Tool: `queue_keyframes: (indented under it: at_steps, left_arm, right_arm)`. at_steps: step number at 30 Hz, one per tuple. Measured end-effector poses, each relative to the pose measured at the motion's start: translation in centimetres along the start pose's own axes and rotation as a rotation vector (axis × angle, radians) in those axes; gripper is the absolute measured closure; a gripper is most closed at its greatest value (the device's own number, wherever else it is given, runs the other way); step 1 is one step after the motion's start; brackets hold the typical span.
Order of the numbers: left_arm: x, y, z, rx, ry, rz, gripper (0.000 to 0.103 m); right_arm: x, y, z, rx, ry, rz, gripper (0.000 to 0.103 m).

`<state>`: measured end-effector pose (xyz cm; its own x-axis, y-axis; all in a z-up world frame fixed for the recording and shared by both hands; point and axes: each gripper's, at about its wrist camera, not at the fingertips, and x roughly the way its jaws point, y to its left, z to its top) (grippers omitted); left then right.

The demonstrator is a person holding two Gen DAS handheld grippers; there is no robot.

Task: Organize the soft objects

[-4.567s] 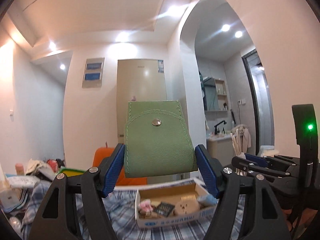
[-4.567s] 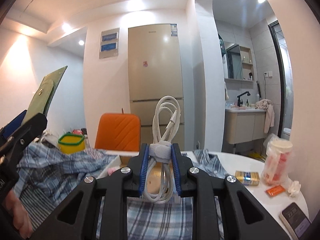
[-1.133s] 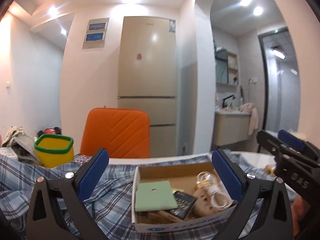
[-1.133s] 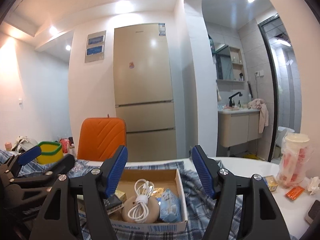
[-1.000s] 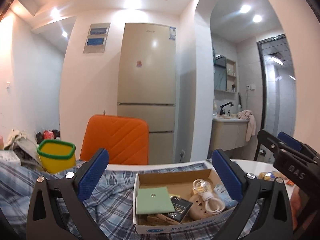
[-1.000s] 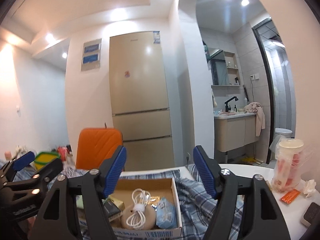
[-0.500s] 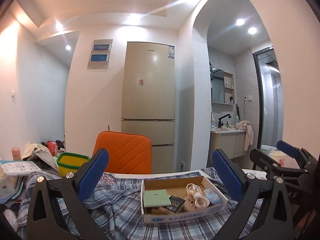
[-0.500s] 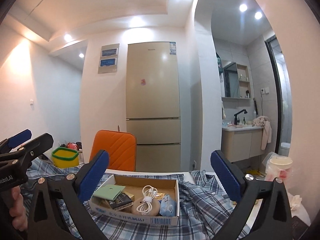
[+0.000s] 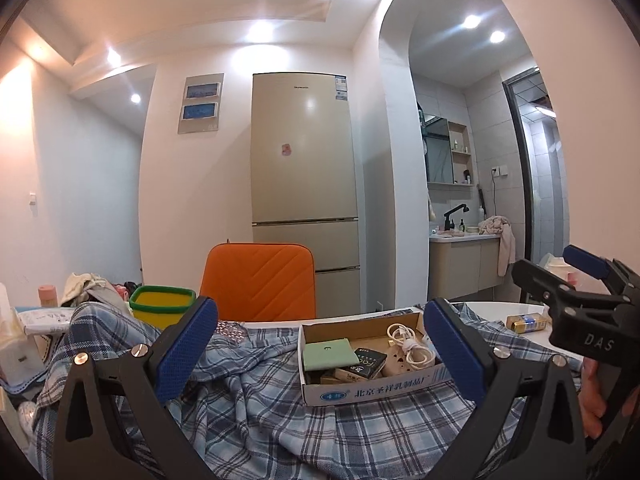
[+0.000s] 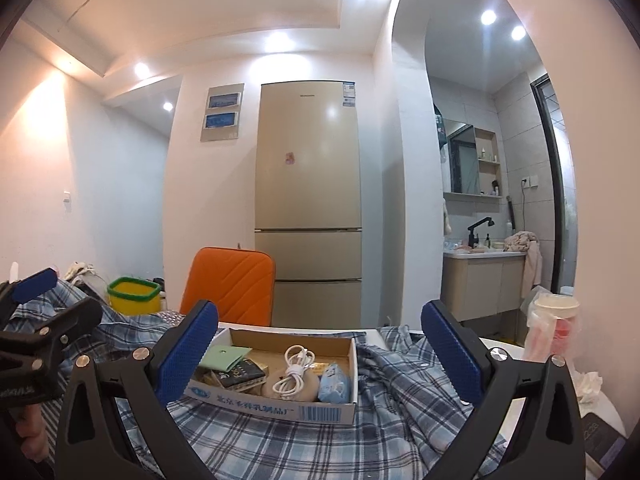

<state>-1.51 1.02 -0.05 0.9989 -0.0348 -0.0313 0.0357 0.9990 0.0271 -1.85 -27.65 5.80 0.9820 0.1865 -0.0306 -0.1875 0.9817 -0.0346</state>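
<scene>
Both hands are holding level. The left hand-held gripper (image 9: 320, 354) and right hand-held gripper (image 10: 320, 354) are gaping wide, grasping nothing. Lower centre, the green snap-buttoned fabric pouch (image 9: 329, 354) and coiled white cable (image 10: 296, 372) are lying inside the open cardboard box (image 10: 280, 402) on blue plaid cloth (image 10: 280, 444).

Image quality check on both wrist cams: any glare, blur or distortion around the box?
Left wrist: strong fisheye bending, black corners, ceiling spots flare; box sharp, print readable. Right wrist: same distortion, glare patch on fridge; box and cable crisp, no motion blur.
</scene>
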Motion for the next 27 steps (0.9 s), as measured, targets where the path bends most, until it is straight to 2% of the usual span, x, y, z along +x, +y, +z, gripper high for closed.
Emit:
queue_keyframes:
  at_steps: [3, 14, 27]
  left_arm:
    - [0.0, -0.24, -0.22, 0.009, 0.004, 0.011, 0.001]
    - [-0.08, 0.49, -0.31, -0.027, 0.017, 0.021, 0.0]
    - [-0.01, 0.51, -0.3, -0.034, 0.017, 0.018, 0.0]
  right_arm:
    - [-0.14, -0.21, -0.18, 0.016, 0.0, 0.027, 0.0]
    - [-0.68, -0.15, 0.03, 0.009, -0.018, 0.019, 0.0]
    - [-0.01, -0.24, -0.12, 0.009, 0.011, 0.029, 0.0]
